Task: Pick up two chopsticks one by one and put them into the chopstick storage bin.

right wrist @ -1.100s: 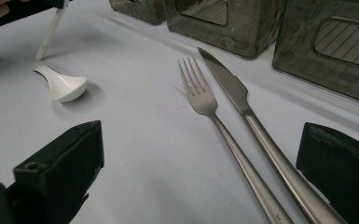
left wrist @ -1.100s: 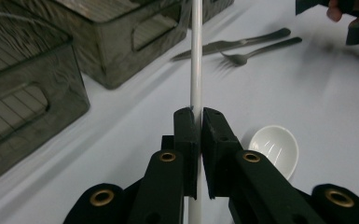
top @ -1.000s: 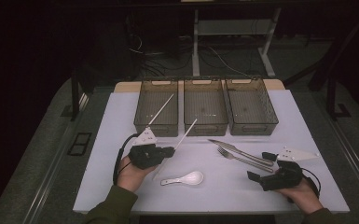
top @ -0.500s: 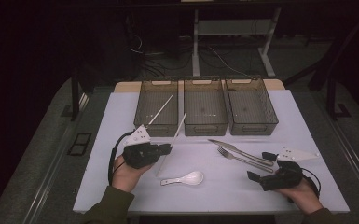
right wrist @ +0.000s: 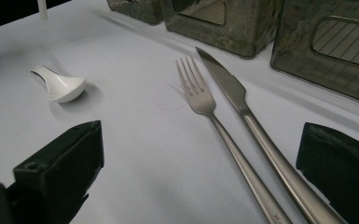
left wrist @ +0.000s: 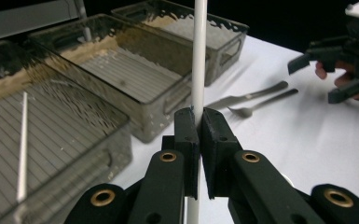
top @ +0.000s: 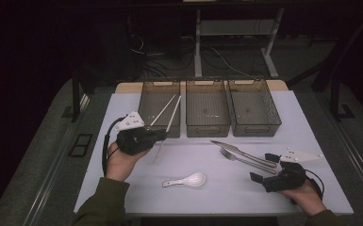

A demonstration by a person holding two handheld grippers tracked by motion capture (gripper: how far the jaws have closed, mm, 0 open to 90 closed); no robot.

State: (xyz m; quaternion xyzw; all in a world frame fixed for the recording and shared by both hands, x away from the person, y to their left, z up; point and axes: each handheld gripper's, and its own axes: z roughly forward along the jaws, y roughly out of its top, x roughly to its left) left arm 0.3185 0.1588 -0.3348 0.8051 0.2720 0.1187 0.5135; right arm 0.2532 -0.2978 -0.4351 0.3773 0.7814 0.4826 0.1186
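slim white round chopstick [left wrist: 199, 56]

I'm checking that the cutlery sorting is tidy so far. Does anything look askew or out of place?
One white chopstick lies slanted in the left bin, its far end propped up on the rim rather than flat inside. The left gripper is clamped on the second chopstick. The fork, knife and spoon lie flat on the table.
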